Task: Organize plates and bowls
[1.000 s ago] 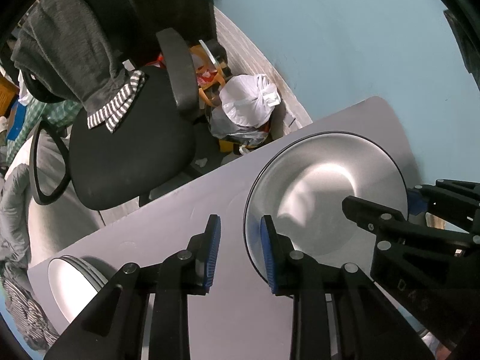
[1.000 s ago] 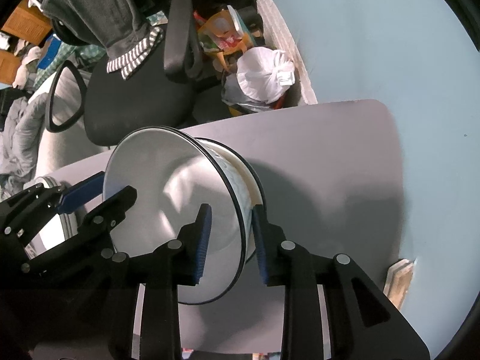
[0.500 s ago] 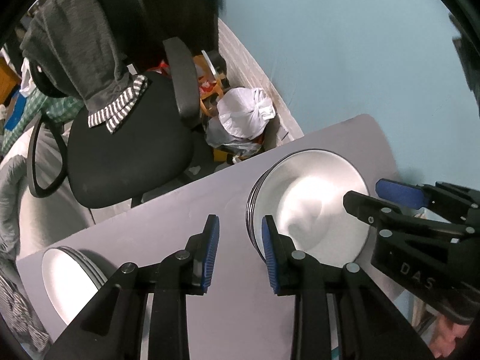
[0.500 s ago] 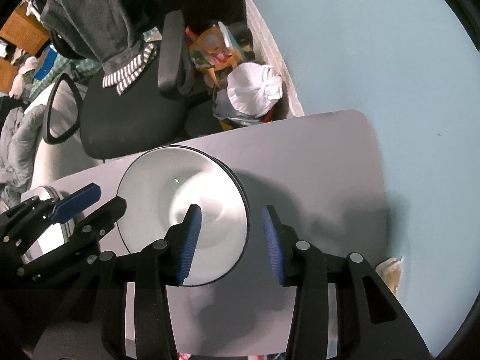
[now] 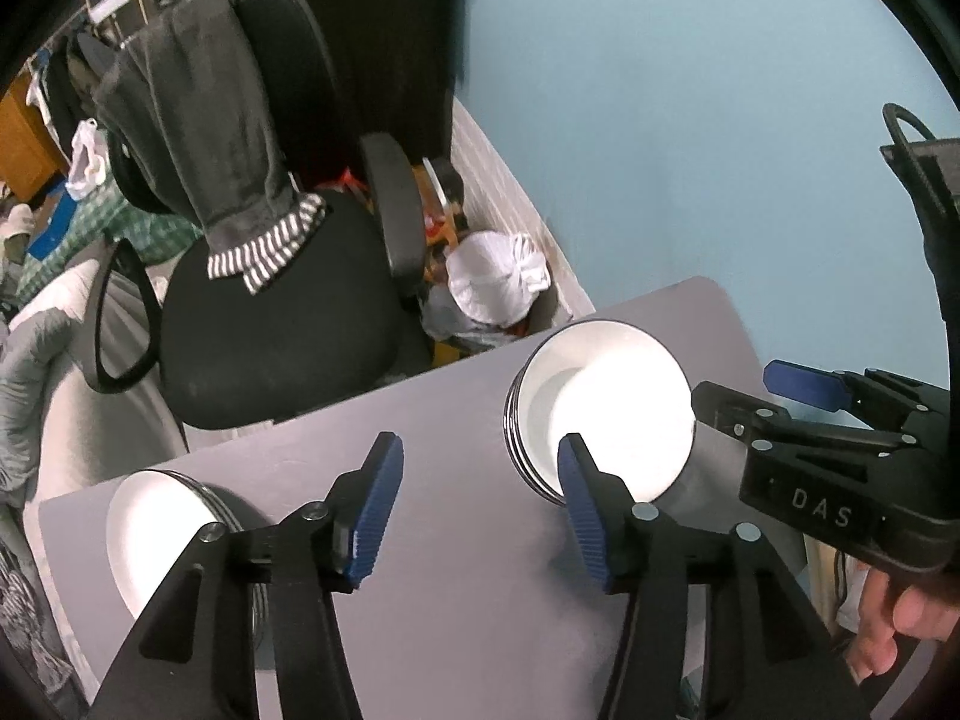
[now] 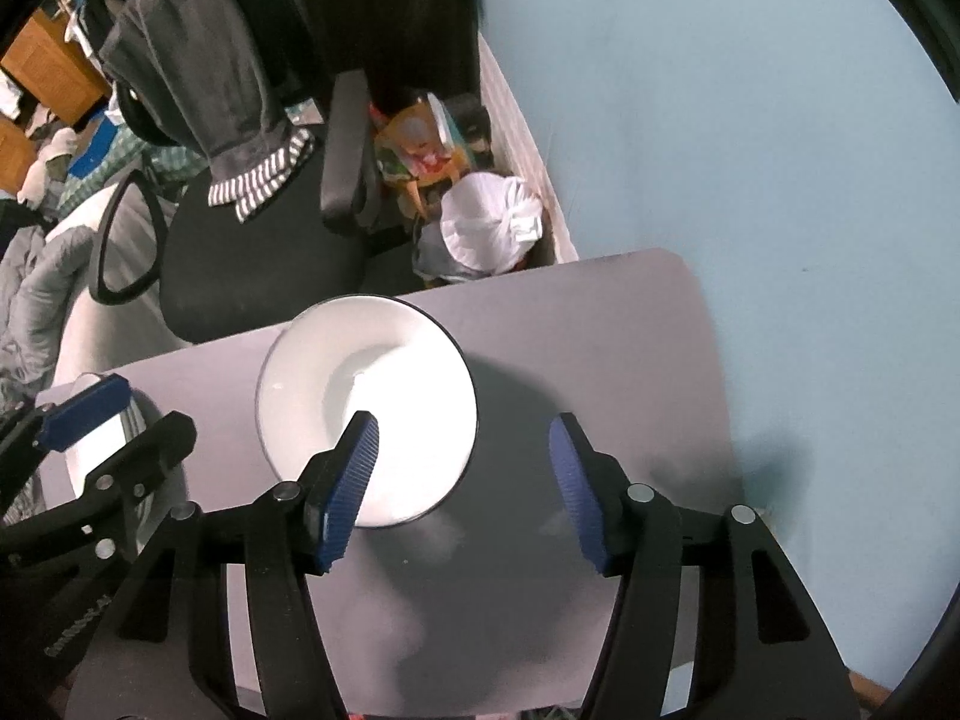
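The jaws of the left gripper (image 5: pixel 480 513) are opening, with nothing held between them; only bare table (image 5: pixel 456 612) is seen in the gap. The jaws of the right gripper (image 6: pixel 465 489) are likewise opening and hold nothing, its left pad seen over the stack's near rim without pressing on it. A stack of white bowls (image 5: pixel 600 414) is set down on the grey table toward its far edge, near the far right corner, between the two grippers and free of both. A second stack of white plates (image 5: pixel 159 540) is placed at the table's left edge, well apart from the first. Beyond the far edge, a black office chair (image 5: pixel 276 324) draped with a grey garment (image 5: pixel 198 126) and a white tied bag (image 5: pixel 498 285) are seen on the floor against a light blue wall (image 5: pixel 690 120).
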